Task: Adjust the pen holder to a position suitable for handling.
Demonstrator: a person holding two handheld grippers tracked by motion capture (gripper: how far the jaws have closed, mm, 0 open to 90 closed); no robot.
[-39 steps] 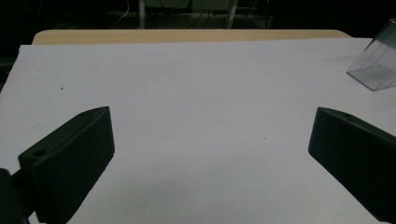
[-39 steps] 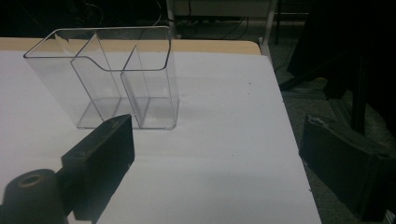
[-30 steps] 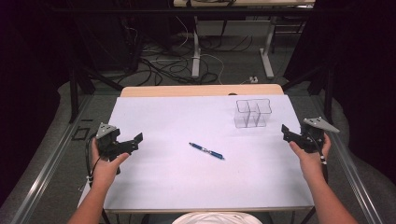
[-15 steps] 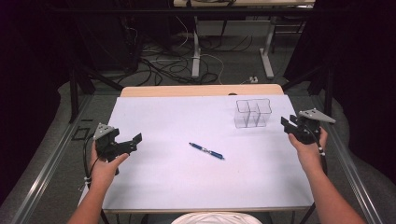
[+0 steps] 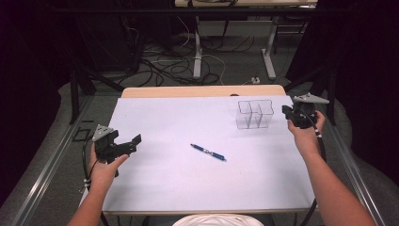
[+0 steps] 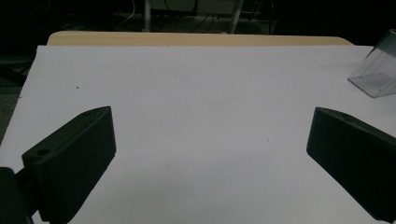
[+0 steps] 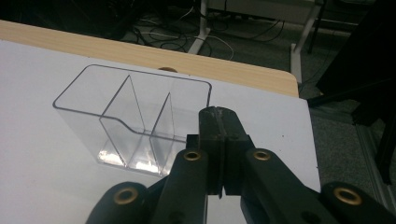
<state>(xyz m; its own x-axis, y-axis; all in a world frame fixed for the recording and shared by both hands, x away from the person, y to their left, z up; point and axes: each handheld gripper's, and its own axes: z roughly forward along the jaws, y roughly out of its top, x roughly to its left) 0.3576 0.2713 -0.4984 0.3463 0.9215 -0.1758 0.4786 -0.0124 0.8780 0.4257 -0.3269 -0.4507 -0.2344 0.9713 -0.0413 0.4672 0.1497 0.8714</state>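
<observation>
A blue pen lies mid-table, well apart from an upright clear organizer (three compartments).

bench: we see a white sheet over a wood top, its bare wood edge at the far side | floor: grey, beyond the bench, strewn with cables | second desk's white legs farther back | surroundings dark

clear box: cut off by the right edge in the left gripper view, one corner showing | right gripper: its closed tips cover the box's near right corner | pen: too small to read any print | person: head cut off at bottom edge
</observation>
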